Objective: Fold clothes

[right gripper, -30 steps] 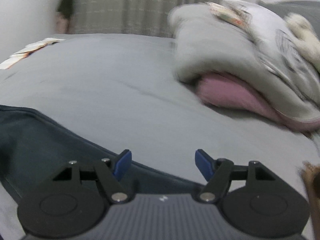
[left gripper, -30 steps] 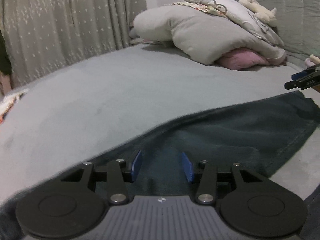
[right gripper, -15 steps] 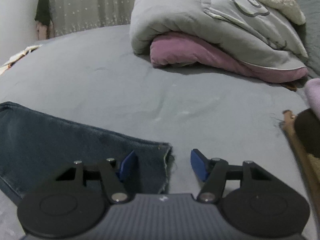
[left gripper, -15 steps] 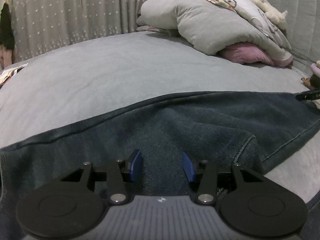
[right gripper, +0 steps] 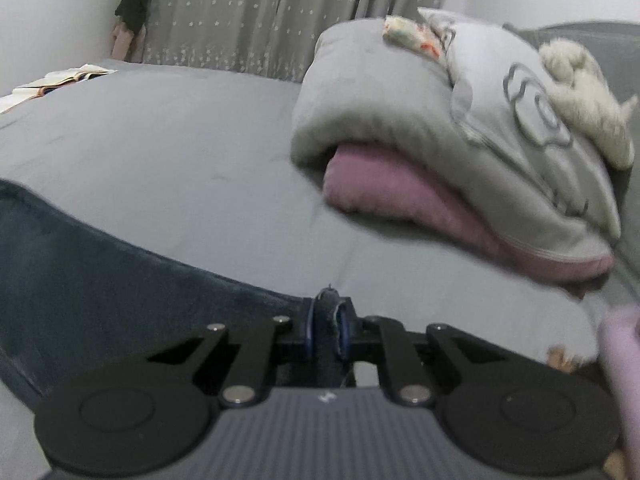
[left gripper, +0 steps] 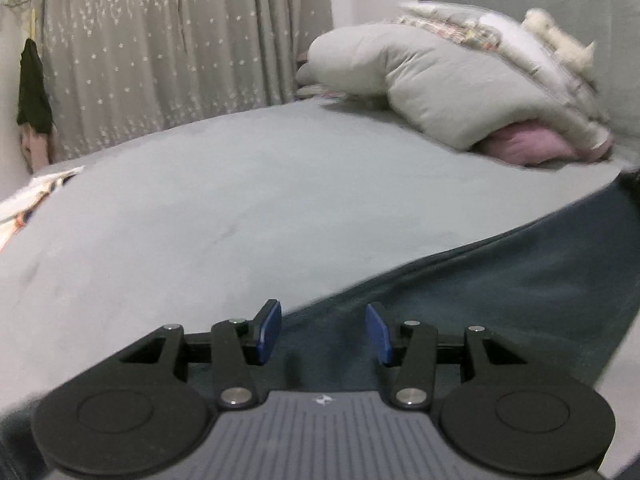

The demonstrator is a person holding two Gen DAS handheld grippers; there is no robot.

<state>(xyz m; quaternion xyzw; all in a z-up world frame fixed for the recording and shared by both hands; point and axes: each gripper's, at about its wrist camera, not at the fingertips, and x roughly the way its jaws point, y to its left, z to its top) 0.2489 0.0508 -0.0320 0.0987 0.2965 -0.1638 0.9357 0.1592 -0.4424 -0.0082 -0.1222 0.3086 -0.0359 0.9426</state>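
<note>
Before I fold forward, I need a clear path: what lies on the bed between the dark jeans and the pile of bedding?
Only bare grey bed sheet separates the jeans from the bedding pile, as both wrist views show.

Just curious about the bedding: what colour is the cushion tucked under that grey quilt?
Pink. The cushion shows best in the right wrist view, peeking out beneath the quilt.

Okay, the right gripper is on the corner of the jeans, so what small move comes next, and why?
Probably close the left gripper on the jeans: its jaws stand open over the cloth, while the right gripper is closing on the hem corner.
</note>
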